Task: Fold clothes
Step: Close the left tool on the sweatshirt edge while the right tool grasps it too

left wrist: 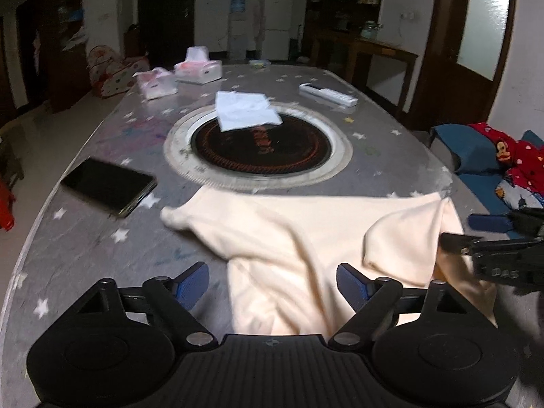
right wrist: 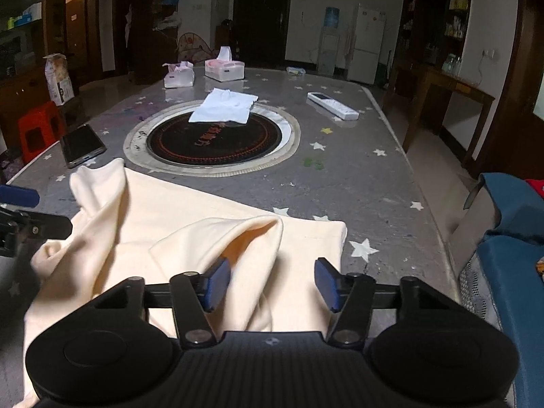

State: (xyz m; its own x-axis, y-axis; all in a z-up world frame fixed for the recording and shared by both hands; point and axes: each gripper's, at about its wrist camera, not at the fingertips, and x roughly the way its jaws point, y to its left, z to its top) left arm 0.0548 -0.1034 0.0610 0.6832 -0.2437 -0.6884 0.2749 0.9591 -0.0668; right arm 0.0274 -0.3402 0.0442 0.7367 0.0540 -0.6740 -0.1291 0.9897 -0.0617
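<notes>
A cream garment [left wrist: 289, 238] lies rumpled on the near end of the grey star-patterned table [left wrist: 85, 248]. Its sleeve points left toward a phone. My left gripper [left wrist: 272, 284] is open, with the garment's lower part between and below its blue pads. My right gripper [right wrist: 272, 284] is open over a raised fold of the same garment [right wrist: 204, 224]. The right gripper also shows at the right edge of the left wrist view [left wrist: 489, 234]. The left gripper shows at the left edge of the right wrist view [right wrist: 20, 210]. A folded white garment [left wrist: 244, 110] lies on the round inset.
A black phone [left wrist: 108, 185] lies left of the cream garment. A round black hotplate inset [left wrist: 261, 156] sits mid-table. A white remote [left wrist: 328, 93] and tissue boxes [left wrist: 199, 69] lie farther back. Blue seating with red clothes [left wrist: 503, 156] is to the right. A red stool [right wrist: 39, 125] stands left.
</notes>
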